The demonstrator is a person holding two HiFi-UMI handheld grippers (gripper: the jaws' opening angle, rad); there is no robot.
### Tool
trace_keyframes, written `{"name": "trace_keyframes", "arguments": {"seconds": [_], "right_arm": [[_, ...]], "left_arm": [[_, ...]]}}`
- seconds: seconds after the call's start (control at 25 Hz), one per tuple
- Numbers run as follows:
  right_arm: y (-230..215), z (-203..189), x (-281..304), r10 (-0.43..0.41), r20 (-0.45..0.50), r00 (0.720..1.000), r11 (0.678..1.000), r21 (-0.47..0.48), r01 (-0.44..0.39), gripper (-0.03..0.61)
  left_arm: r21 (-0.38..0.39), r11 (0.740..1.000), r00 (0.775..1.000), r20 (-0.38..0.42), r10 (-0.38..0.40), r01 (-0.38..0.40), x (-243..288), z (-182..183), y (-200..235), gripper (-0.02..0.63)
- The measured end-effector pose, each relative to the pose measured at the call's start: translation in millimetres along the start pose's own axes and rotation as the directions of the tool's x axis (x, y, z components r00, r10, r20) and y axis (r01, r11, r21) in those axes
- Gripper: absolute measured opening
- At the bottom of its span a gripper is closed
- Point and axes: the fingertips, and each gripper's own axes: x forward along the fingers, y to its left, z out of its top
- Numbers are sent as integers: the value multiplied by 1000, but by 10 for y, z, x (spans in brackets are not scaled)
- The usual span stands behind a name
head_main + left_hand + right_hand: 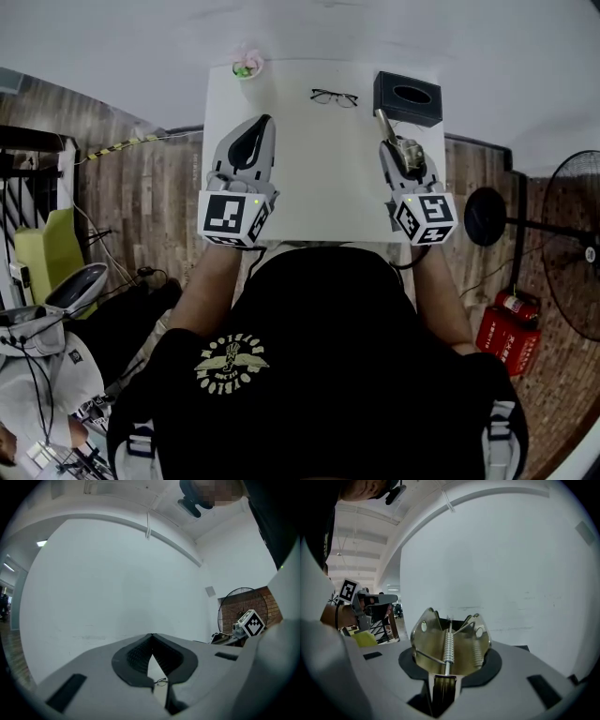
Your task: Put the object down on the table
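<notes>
A brass-coloured metal spring clip (450,646) with two coil springs sits between the jaws of my right gripper (445,670), which is shut on it. In the head view this clip (384,124) sticks out forward from the right gripper (392,142), above the right side of the white table (319,178), just in front of a black box. My left gripper (262,122) hovers over the table's left side. Its jaws meet at the tips with nothing between them, as the left gripper (151,638) view also shows.
A black tissue box (408,97) stands at the table's far right corner. Black-framed glasses (335,97) lie at the far middle, and a small pink and green object (247,66) at the far left. A standing fan (577,244) and a red canister (506,333) are on the floor at the right.
</notes>
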Motion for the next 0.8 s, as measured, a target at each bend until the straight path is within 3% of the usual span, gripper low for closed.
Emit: {"name": "trace_keyframes", "arguments": {"seconds": [0.8], "right_arm": [[43,-679,160,42,-72,997,997,61,-38,124]], "left_arm": [[17,999,999,5,49,-49,-233,63,114,8]]}}
